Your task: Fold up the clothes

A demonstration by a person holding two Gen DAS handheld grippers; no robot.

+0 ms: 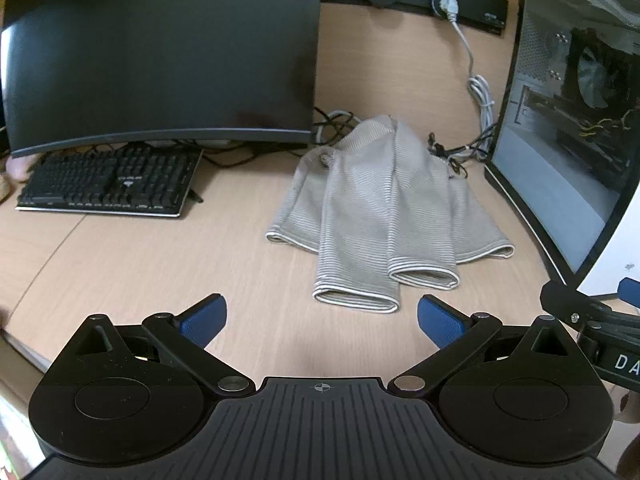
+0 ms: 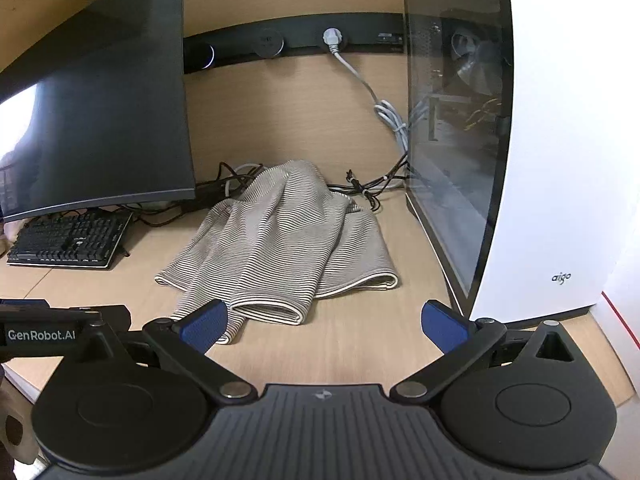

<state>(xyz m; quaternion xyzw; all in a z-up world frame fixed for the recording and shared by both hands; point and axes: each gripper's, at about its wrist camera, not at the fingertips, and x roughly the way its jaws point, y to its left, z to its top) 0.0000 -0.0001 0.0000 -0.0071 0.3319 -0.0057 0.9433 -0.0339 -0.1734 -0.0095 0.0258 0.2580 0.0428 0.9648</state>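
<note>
A crumpled grey-and-white striped knit garment is seen heaped on the light wooden table, between the black curved monitor and the white glass-sided computer case, its long axis running away from both cameras with the cuffed ends nearest. Both the left hand-held gripper and the right hand-held gripper are held wide open and empty, just short of those cuffs. The right one is judged nearer, its left blue pad overlapping a cuff in view.
</note>
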